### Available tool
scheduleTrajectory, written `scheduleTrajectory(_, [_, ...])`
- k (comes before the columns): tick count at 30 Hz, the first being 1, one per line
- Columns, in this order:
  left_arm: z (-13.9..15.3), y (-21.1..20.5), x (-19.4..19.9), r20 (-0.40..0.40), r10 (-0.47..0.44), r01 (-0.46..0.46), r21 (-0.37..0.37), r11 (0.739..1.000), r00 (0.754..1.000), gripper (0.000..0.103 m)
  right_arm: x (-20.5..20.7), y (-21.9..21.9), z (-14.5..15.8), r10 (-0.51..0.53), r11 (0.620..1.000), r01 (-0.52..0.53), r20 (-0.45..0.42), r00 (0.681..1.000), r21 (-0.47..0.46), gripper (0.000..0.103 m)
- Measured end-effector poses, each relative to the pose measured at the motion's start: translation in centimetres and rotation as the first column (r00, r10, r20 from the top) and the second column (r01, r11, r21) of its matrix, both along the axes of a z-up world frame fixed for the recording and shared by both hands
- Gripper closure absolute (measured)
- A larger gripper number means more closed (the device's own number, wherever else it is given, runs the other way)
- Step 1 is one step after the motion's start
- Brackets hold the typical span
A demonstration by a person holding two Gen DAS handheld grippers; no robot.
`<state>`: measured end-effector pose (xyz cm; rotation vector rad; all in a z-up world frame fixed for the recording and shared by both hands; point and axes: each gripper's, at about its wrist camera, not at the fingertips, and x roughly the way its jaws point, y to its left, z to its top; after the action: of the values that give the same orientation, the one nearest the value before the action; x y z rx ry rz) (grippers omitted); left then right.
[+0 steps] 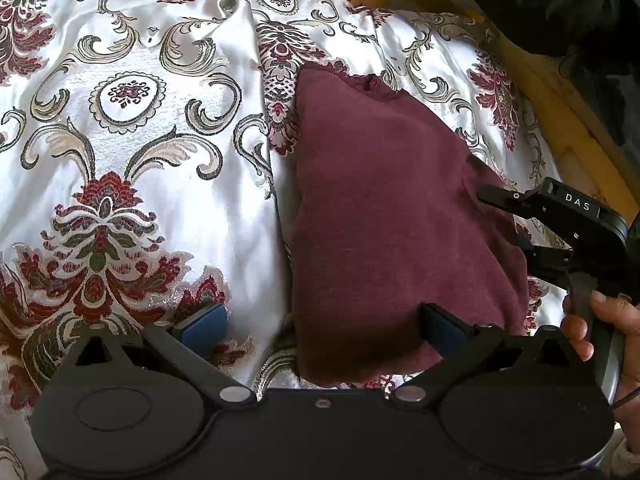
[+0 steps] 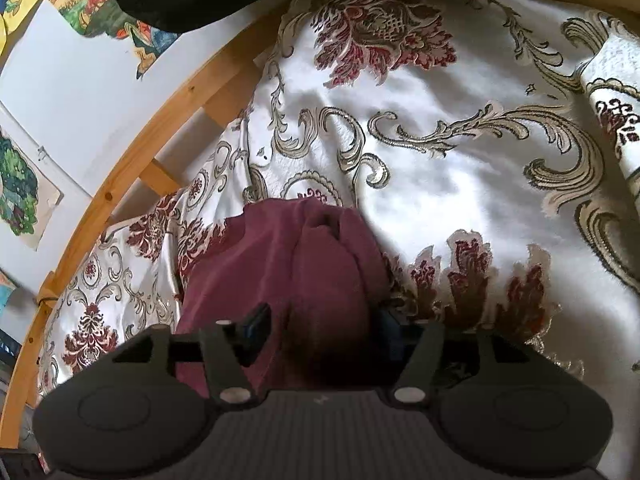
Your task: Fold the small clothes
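Both claws gape wide — left claw (image 1: 320, 320), right claw (image 2: 320, 320) — over maroon garment (image 1: 384, 216).

A white satin bedspread (image 1: 168, 92) patterned with maroon flowers and grey-gold scrolls fills most of both views, creased and glossy under soft daylight. A pale wooden bed frame (image 2: 132, 148) curves along the left of the right wrist view. Beyond it, upper left, a white wall (image 2: 80, 92) carries colourful paper pictures (image 2: 18, 196). Dark fabric (image 1: 560, 4) hangs at upper right in the left wrist view.
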<state>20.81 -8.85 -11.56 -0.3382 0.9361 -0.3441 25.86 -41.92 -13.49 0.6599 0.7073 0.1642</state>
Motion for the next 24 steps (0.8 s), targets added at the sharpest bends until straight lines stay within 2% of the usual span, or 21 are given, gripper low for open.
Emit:
scheduleTrajectory(4, [0.1,0.1,0.1,-0.004,0.0,0.0,-0.007,1.0,1.0,0.001,0.1,0.0,-0.5,-0.011,1.0,0.011,-0.035,0.999,-0.008,0.033])
scheduleTrajectory(6, [0.3,0.3,0.1,0.005,0.009,-0.009,-0.042,0.999,1.0,0.001,0.2,0.0,-0.8,-0.012,1.0,0.012,-0.04,0.999,-0.005,0.033])
scheduleTrajectory(9, [0.9,0.7,0.2,0.068,0.026,-0.018,-0.119,0.993,0.997,0.001,0.2,0.0,-1.0,-0.011,1.0,0.011,-0.042,0.999,-0.003,0.033])
scheduleTrajectory(14, [1.3,0.5,2.3,0.136,-0.005,0.027,-0.162,0.986,0.991,0.001,0.3,0.2,-0.9,-0.013,1.0,0.013,-0.046,0.999,-0.005,0.031])
scheduleTrajectory(16, [0.6,0.7,3.5,0.108,0.011,0.011,-0.197,0.98,0.994,0.002,0.4,0.4,-0.8,-0.007,1.0,0.007,-0.046,0.999,-0.007,0.032])
scheduleTrajectory(18, [-0.2,1.0,4.8,0.062,0.019,-0.004,-0.232,0.973,0.998,0.015,0.4,0.8,-0.7,0.0,1.0,-0.001,-0.048,0.999,-0.023,0.035])
scheduleTrajectory(20, [-0.8,1.3,5.8,0.022,0.017,-0.01,-0.275,0.961,1.0,0.022,0.4,1.1,-0.6,0.006,0.999,-0.007,-0.047,0.999,-0.033,0.039])
scheduleTrajectory(24, [-1.9,1.7,6.9,-0.036,-0.004,-0.009,-0.357,0.934,0.999,0.026,0.2,1.4,-0.3,0.017,0.999,-0.018,-0.031,0.999,-0.04,0.05])
